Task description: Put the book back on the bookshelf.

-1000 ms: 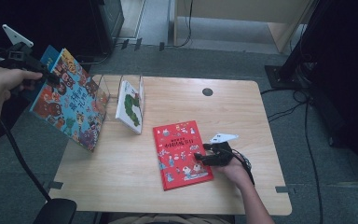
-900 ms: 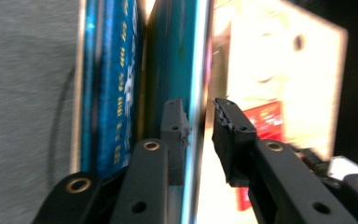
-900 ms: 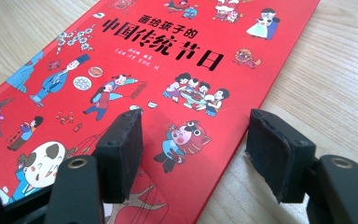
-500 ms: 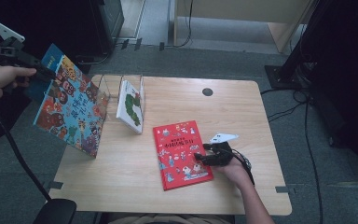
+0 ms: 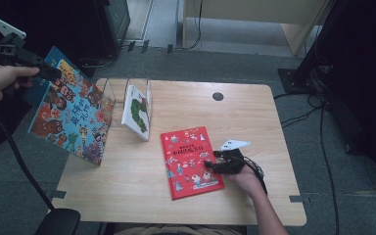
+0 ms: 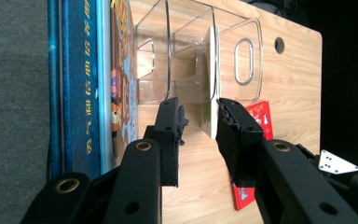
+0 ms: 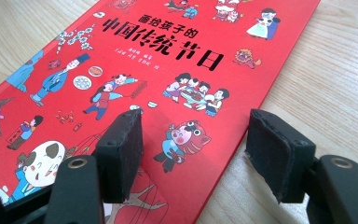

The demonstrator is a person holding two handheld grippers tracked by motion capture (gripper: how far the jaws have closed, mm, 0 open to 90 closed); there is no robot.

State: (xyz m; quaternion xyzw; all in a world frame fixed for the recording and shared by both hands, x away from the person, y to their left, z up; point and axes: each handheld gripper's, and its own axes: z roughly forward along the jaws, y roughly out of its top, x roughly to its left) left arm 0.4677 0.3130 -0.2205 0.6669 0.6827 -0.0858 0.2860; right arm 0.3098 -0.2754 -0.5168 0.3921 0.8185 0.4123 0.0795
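Stands on edge, the big blue picture book (image 5: pixel 71 117), tilted against the left side of the clear rack (image 5: pixel 108 93); cannot tell whether inside its leftmost slot or just outside the wall. Looks placed, or nearly so.

Hovers at that book's top corner, up and left of the rack, the left hand-held gripper (image 5: pixel 54 74). Has just been opening its jaws; nothing between them in the left gripper view, with the blue book off to one side, so apparently let go.

Already upright inside the rack: a white book (image 5: pixel 137 111).

Still lies flat on the tabletop (image 5: pixel 235 117), in front of the rack and to its right, the red book (image 5: pixel 190 161). Not yet lifted.

Straddles that book's right edge, the right hand-held gripper (image 5: pixel 210 165): jaws well apart, one over the cover, one over bare wood, gripping nothing.

Roughly two books dealt with, one left: pinch the red book, raise it, stand it in a free slot.
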